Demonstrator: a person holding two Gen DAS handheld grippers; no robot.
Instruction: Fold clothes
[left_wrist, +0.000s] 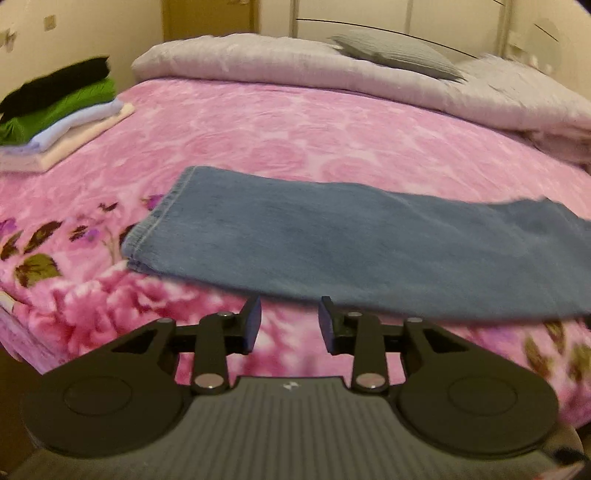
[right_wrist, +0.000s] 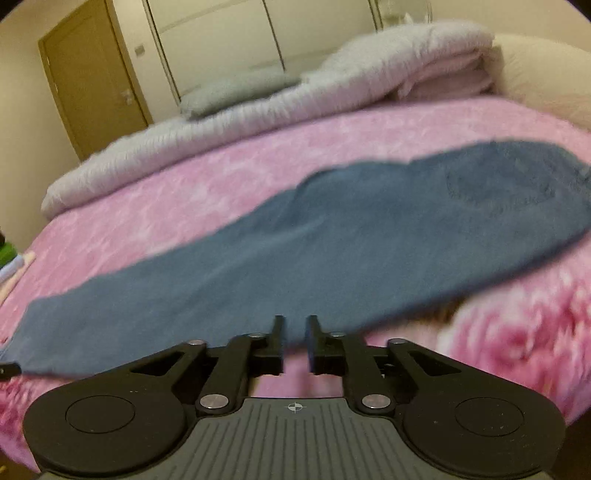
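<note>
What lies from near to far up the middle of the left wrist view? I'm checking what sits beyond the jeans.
left gripper → jeans lying flat → bare pink floral blanket → rolled pale duvet → wall and door.

Jeans (left_wrist: 332, 240) are laid flat across the near part of the blanket (left_wrist: 258, 129), hems to the left. A clothes stack (left_wrist: 55, 114) is seen at the far left edge. Behind, a duvet (left_wrist: 295, 70) is bunched, with a pillow (left_wrist: 399, 51) on it.

Cream walls (right_wrist: 22, 122), brown door (right_wrist: 92, 81), bed with pink floral blanket (left_wrist: 295, 125).
</note>
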